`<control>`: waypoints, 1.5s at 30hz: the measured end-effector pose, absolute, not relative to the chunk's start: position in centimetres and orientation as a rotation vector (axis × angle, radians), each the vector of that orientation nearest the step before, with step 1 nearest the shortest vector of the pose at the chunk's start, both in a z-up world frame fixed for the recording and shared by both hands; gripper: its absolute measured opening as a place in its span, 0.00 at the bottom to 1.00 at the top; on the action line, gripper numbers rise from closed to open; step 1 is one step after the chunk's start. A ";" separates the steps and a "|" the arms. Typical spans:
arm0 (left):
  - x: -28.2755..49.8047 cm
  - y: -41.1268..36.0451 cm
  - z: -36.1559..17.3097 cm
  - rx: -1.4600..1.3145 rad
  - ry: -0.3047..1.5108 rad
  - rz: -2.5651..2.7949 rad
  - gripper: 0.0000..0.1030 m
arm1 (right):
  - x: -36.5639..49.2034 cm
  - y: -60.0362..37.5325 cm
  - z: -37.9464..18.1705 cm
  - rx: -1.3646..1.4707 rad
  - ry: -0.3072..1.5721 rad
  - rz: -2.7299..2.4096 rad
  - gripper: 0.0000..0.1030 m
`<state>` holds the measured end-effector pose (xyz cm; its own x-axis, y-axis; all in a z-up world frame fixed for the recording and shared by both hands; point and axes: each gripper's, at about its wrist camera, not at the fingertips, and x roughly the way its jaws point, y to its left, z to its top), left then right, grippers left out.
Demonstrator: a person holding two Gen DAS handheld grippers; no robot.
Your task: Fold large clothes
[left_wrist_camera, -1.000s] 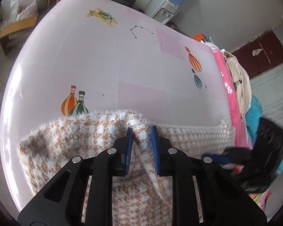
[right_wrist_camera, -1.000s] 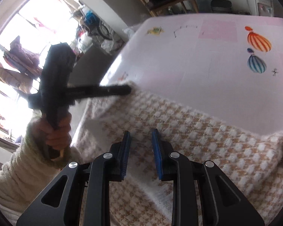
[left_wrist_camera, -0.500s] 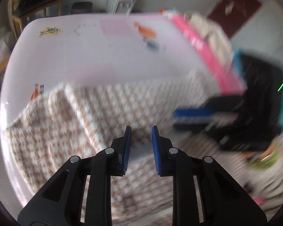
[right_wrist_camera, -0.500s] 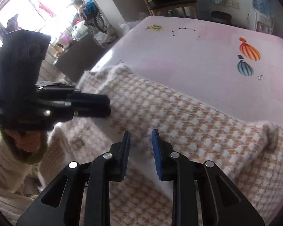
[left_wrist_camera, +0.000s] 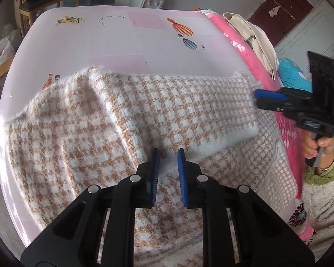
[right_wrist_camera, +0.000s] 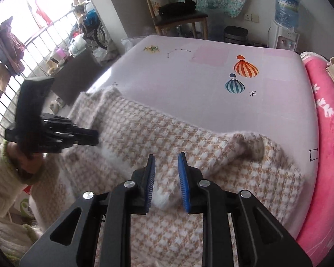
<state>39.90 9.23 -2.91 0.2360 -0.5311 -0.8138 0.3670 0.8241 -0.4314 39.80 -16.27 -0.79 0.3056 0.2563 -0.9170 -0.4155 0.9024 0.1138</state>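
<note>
Hovered mid-fold above the sweater (left_wrist_camera: 144, 102), left tool (left_wrist_camera: 168, 155) and right tool (right_wrist_camera: 166, 160) slightly parted, apparently empty; next, needed gripping its near hem.

Each matte black plastic gripper (left_wrist_camera: 168, 155) has two fingers (left_wrist_camera: 154, 173) lined with ribbed blue pads and round silver screws behind them. The person's fluffy cream sleeve (left_wrist_camera: 322, 195) ends in an olive-green cuff (left_wrist_camera: 318, 174), with a thin bangle (left_wrist_camera: 324, 168).

Sweater (left_wrist_camera: 127, 120) near hem cut off by bottom edge, chair (right_wrist_camera: 178, 15) top cropped, sleeve (right_wrist_camera: 2, 184) partly out of frame
</note>
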 end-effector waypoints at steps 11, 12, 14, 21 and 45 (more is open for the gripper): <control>40.8 10.0 2.8 -0.069 1.032 -0.583 0.25 | 41.2 -17.5 1.7 -0.057 1.150 0.473 0.27; 41.6 9.5 2.9 -0.067 1.026 -0.577 0.26 | 41.8 -16.7 1.8 -0.063 1.136 0.475 0.29; 43.4 7.8 2.1 -0.042 1.026 -0.560 0.27 | 43.3 -14.5 0.9 -0.079 1.125 0.494 0.35; 45.0 5.1 -2.2 0.110 1.061 -0.479 0.27 | 45.5 -12.8 -3.2 -0.084 1.203 0.459 0.36; 37.0 4.1 -1.5 0.237 1.038 -0.476 0.36 | 37.2 -10.8 -1.6 -0.208 1.177 0.340 0.41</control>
